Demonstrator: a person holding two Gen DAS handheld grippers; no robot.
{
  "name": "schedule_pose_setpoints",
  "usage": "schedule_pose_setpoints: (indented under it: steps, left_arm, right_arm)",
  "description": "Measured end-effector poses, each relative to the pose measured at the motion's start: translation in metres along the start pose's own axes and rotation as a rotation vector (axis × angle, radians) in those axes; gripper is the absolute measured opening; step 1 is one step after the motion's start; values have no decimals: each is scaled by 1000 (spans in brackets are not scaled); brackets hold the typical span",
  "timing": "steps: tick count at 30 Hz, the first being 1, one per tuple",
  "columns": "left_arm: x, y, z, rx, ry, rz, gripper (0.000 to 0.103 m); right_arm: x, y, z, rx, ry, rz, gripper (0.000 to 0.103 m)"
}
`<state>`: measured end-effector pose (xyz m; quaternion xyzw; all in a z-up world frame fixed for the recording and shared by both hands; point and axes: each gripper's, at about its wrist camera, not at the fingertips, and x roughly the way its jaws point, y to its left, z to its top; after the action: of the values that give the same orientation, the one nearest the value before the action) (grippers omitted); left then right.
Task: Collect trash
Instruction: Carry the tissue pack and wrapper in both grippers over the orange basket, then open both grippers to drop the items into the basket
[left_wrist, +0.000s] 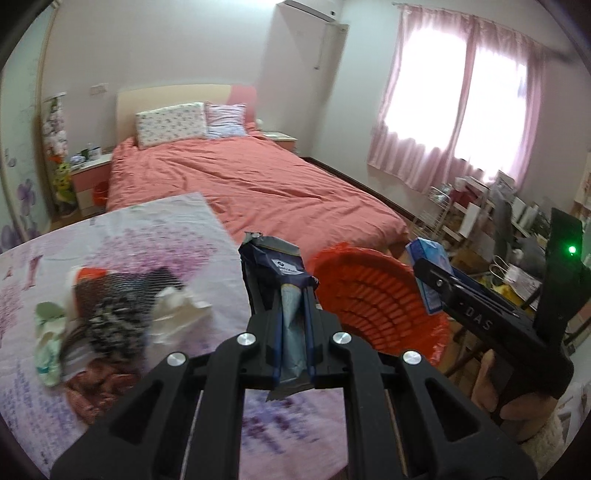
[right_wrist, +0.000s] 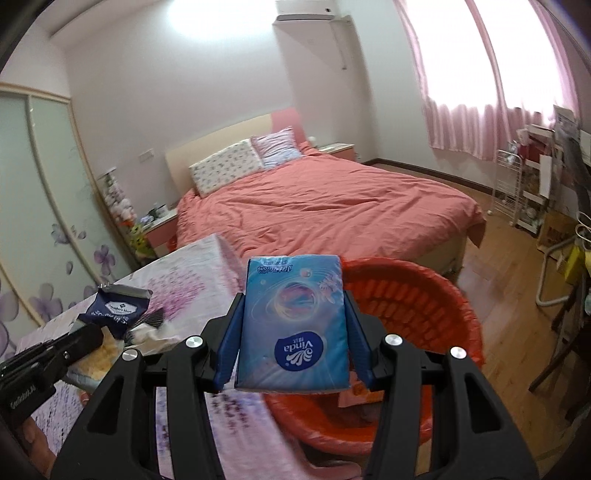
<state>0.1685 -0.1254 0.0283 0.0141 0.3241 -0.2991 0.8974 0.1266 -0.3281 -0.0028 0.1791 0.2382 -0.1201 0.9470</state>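
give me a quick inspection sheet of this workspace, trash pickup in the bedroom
surface: table under a lavender floral cloth, beside the bed.
job's things: dark blue wrapper in the left hand-held gripper; blue Vinda tissue pack in the right hand-held gripper, over the orange bin lined with an orange bag.
clutter: pile of crumpled tissue, black-and-white netting and wrappers left on the cloth.
grippers: both shut on their items, near the bin's rim.
cables: nothing seen.
surroundings: bed with a coral cover, pink curtains, crowded shelves by the window.
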Motion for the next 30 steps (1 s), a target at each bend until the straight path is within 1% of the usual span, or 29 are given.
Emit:
schedule_pose_setpoints:
  steps: [10,15,21,22,23,24,25,26,27,30]
  left_arm:
    - [58,-46,4,49,48,-90,11]
    - [85,-61,1,68,84,-112,11]
    - [113,-75,1,86,120,-119,12]
    - [117,-77,1,86,124,-112,15]
    - [122,-78,1,84,133,-108,24]
    - [126,-77,1,80,138,-102,30]
    - [129,-76,2,78,140,-92,44]
    - [131,-74,1,75,143,-79,49]
    - [134,-73,0,74,150,-74,49]
    - [137,-66,-3,70,167,-53,50]
  right_arm:
    - [15,-44,0,67,3,-44,51]
    - [22,-61,0,101,11,-55,51]
    - [32,-75,1,144,22,-52,52]
    - [34,-78,1,155,24,-47,52]
    - [36,-81,3,162,27,-44,53]
    - [37,-84,3,170,28,-42,54]
    - [38,-86,3,179,29,-40,58]
    - [39,-88,3,186,31,-39,61]
    - [39,-89,4,190,30,-38,66]
    - [38,-90,2,190,34,-49,66]
